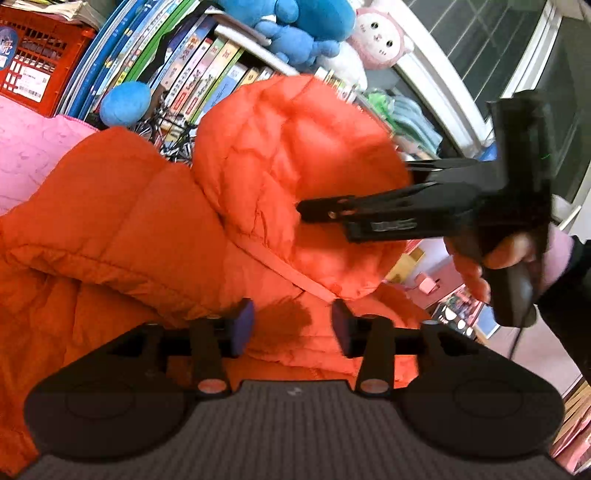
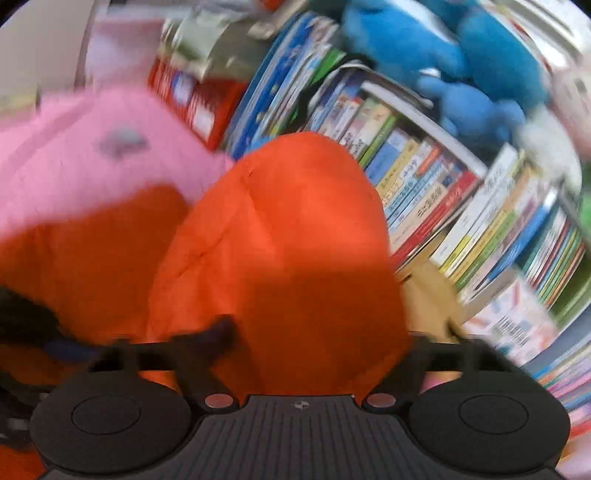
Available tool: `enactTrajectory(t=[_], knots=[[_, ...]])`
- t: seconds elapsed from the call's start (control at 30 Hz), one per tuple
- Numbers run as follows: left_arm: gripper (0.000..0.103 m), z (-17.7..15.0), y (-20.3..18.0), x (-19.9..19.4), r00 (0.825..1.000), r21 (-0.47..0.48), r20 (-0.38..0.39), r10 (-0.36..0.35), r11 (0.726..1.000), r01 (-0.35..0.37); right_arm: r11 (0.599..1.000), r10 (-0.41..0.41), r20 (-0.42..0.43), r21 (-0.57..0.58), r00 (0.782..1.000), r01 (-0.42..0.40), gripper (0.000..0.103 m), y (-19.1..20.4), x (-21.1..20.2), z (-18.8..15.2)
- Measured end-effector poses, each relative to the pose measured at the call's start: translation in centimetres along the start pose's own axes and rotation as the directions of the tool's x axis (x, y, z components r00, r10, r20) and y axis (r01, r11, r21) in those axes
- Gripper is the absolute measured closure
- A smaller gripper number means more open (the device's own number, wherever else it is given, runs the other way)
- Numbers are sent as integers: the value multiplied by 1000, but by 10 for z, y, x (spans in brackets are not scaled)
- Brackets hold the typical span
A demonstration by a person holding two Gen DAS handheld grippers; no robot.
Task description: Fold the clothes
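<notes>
We see the jacket point(image 1: 147, 229) lying before the row of books point(image 1: 199, 77); plush toys point(image 1: 306, 29) sit on top of those books.

The jacket point(image 1: 155, 221) is quilted orange cloth, puffy, with a slight sheen and stitched seams. The left gripper point(image 1: 293, 326) is matt black plastic with a ribbed housing; its pads point(image 1: 243, 325) look like soft purple rubber. The right gripper point(image 1: 354, 214) is smooth black plastic. The pink cloth point(image 1: 26, 147) looks matt. The plush toys point(image 1: 295, 22) are fuzzy fabric. The books point(image 1: 207, 74) have glossy paper spines. The crate point(image 1: 40, 48) is red plastic.
</notes>
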State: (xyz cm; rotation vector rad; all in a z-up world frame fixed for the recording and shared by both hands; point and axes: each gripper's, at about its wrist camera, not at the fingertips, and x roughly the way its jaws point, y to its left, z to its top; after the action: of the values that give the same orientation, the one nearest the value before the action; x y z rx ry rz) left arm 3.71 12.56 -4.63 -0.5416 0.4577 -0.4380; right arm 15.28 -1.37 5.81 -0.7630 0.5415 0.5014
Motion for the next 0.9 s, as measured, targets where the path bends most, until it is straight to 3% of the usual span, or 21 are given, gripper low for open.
enactTrajectory(t=[0.03, 0.07, 0.1, 0.13, 0.17, 0.2, 0.27, 0.3, 0.37, 0.47, 0.5, 0.6, 0.77, 0.83, 0.87, 0.9], knots=[[53, -1, 0, -1, 1000, 3, 6, 0, 1000, 0, 998, -48, -9, -45, 999, 47, 74, 7, 2, 2], [53, -1, -1, -2, 1000, 5, 11, 1, 1000, -2, 990, -130, 8, -56, 992, 130, 82, 8, 1, 5], [52, -1, -1, -2, 1000, 3, 16, 2, 1000, -2, 971, -230, 52, -55, 972, 233, 82, 8, -2, 7], [51, -1, 0, -3, 1000, -4, 22, 1, 1000, -1, 941, -327, 126, -50, 937, 335, 83, 10, -10, 6], [50, 0, 2, -5, 999, -17, 35, 0, 1000, 1, 901, -418, 199, -37, 886, 433, 84, 12, -17, 6], [49, 0, 4, -7, 999, -31, 48, -2, 1000, 3, 851, -502, 269, -16, 822, 525, 84, 15, -25, 5], [45, 1, 9, -12, 995, -73, 96, -13, 997, 20, 774, -548, 418, -76, 725, 628, 83, 32, -32, -12], [43, 1, 13, -16, 992, -100, 126, -24, 994, 36, 761, -524, 459, -128, 718, 637, 83, 42, -32, -24], [32, 3, 21, -22, 983, -154, 180, -48, 985, 76, 774, -444, 442, -248, 779, 582, 83, 59, -21, -50], [25, 5, 31, -31, 964, -218, 250, -86, 966, 142, 796, -372, 378, -340, 848, 501, 83, 84, -7, -86], [25, 6, 34, -34, 957, -237, 272, -97, 958, 164, 811, -347, 371, -343, 861, 475, 83, 90, -10, -93], [25, 11, 29, -30, 962, -224, 251, -113, 960, 171, 850, -268, 352, -352, 897, 393, 83, 107, -16, -113], [15, 33, -1, -46, 952, -115, 270, -145, 977, 181, 871, -214, 360, -351, 908, 344, 84, 108, -33, -130], [14, 51, -28, -51, 944, 29, 321, -78, 997, 73, 877, -199, 354, -352, 914, 327, 84, 105, -37, -136], [14, 58, -45, -49, 938, 118, 345, -21, 993, -21, 880, -192, 349, -353, 917, 318, 84, 105, -41, -137], [14, 65, -63, -42, 925, 218, 377, 47, 966, -138, 882, -186, 346, -355, 920, 311, 84, 104, -42, -137]])
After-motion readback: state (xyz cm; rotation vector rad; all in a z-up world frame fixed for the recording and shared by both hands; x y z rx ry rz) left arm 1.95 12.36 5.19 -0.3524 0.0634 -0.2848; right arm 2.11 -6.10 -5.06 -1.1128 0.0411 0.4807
